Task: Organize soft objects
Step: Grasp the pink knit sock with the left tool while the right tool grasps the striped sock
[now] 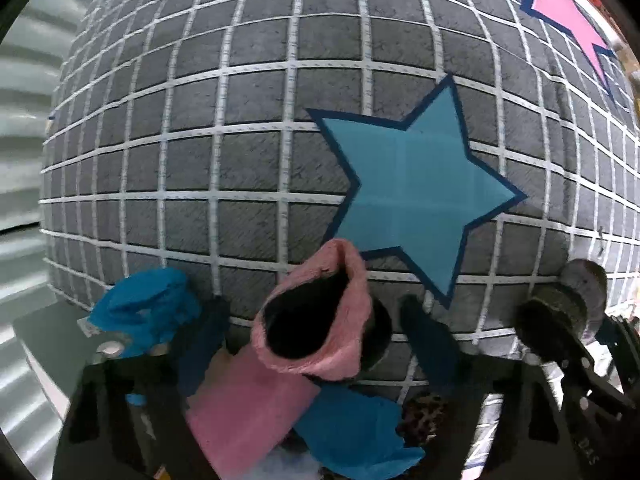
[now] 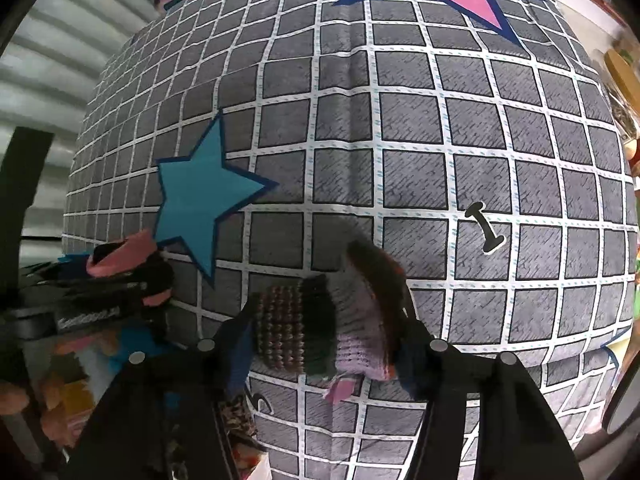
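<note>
Left gripper [image 1: 316,320] clamped on a pink sock [image 1: 316,316], cuff gaping, bottom centre of frame. Right gripper [image 2: 324,320] pinches a striped knit sock [image 2: 300,328], probably purple inside, lower centre. Both over a grey checked sheet [image 2: 420,128] with a blue star [image 1: 412,192].

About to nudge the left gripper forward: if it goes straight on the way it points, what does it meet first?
Likely the grid-patterned grey bedding, near the blue star. The left gripper holds a pink sock, which would touch first; depth is unclear.
</note>
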`<action>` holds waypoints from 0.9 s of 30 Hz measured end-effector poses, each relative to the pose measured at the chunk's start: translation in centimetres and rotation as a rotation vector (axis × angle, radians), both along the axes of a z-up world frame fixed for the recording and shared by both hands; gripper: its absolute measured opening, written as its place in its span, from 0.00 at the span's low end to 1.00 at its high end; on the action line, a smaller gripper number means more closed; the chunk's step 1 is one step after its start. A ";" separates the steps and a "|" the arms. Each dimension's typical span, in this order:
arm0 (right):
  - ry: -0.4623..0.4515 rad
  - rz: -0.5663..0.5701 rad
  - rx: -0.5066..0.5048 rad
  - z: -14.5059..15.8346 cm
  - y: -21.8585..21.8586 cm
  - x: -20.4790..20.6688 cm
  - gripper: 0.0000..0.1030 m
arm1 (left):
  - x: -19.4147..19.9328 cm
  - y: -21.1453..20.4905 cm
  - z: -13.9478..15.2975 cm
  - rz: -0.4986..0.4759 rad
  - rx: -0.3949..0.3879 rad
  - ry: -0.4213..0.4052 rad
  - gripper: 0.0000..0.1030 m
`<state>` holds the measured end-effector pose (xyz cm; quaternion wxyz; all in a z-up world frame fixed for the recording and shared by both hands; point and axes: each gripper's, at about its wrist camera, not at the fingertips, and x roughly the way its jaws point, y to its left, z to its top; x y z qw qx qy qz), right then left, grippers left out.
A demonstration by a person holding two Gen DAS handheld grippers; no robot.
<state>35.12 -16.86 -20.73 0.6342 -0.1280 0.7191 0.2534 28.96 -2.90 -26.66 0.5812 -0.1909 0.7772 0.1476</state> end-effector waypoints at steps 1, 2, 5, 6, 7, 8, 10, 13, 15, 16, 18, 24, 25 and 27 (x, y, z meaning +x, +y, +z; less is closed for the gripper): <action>0.004 -0.005 0.004 -0.1 -0.2 0.3 0.57 | 0.2 -0.2 -0.1 -0.003 -0.011 -0.002 0.55; 0.008 -0.015 0.006 0.0 -0.3 0.5 0.57 | 0.5 -0.4 -0.3 -0.004 -0.023 -0.003 0.41; 0.009 -0.046 0.012 0.3 -0.4 1.2 0.57 | 2.0 -0.3 0.2 -0.020 -0.034 -0.026 0.24; 0.009 -0.055 0.015 0.5 -0.5 1.3 0.57 | 2.2 -0.2 0.6 -0.016 -0.042 -0.040 0.24; 0.006 -0.059 0.016 0.8 -1.0 1.3 0.57 | 2.8 0.2 1.0 -0.010 -0.050 -0.059 0.23; 0.002 -0.063 0.017 1.0 -1.1 1.4 0.57 | 3.2 0.7 1.4 -0.006 -0.052 -0.075 0.23; -0.003 -0.071 0.017 1.4 -1.2 1.6 0.57 | 3.7 0.9 2.4 -0.010 -0.042 -0.100 0.23; -0.006 -0.080 0.018 1.9 -2.1 1.6 0.57 | 4.2 0.9 3.8 -0.025 -0.025 -0.131 0.23; -0.005 -0.079 0.014 2.1 -1.8 1.5 0.57 | 4.3 1.1 4.7 -0.027 -0.023 -0.148 0.23; -0.005 -0.078 0.015 2.2 -1.8 1.4 0.57 | 4.4 1.1 5.3 -0.027 -0.024 -0.157 0.23; -0.009 -0.074 0.018 2.7 -1.8 1.3 0.57 | 4.2 1.1 6.8 -0.034 -0.022 -0.177 0.23; -0.026 -0.043 0.038 4.5 -0.6 0.7 0.57 | 4.2 1.9 11.8 -0.050 0.024 -0.221 0.23; -0.032 -0.034 0.040 4.8 -0.3 0.5 0.57 | 4.1 2.0 12.5 -0.053 0.035 -0.228 0.23; -0.049 -0.015 0.048 5.4 0.4 0.1 0.57 | 3.0 2.6 14.3 -0.058 0.057 -0.244 0.23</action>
